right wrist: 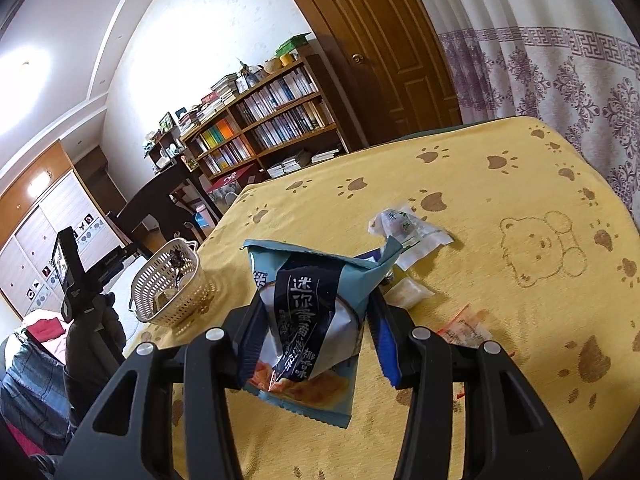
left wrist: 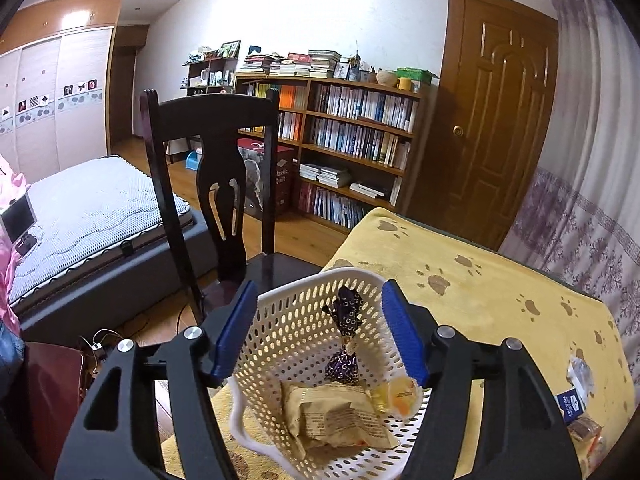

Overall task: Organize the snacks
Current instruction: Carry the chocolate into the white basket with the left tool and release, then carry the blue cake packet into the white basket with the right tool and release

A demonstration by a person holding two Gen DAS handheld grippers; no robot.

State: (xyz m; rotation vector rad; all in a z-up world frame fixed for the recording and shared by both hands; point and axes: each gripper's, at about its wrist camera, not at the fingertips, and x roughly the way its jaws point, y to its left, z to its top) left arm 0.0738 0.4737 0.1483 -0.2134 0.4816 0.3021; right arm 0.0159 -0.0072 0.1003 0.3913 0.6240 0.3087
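I hold a blue packet in my right hand-held gripper, its blue pads pinched on the packet's middle, so that it stands upright, clear of the yellow tabletop, at the centre of the right wrist view. Gripped there, I judge, it will stay upright for a drop into the basket, which sits at the left of that frame near the tabletop's left edge.

My left hand-held gripper is spread wide, one finger outside the basket's left wall and the other over its right rim, touching nothing I can make out. I take this as bracing the light basket so it will not slide off; part of it seems to overhang the tabletop's near-left edge, at the bottom centre of the left wrist view.

Inside lie a tan packet, a dark purple sweet and a small yellow cup, with bare mesh at the back for more.

More snacks wait right of centre in the right wrist view: a white wrapper, a small clear sachet and an orange wrapper. The way to the basket looks open. A chair stands beside the tabletop just beyond the basket.
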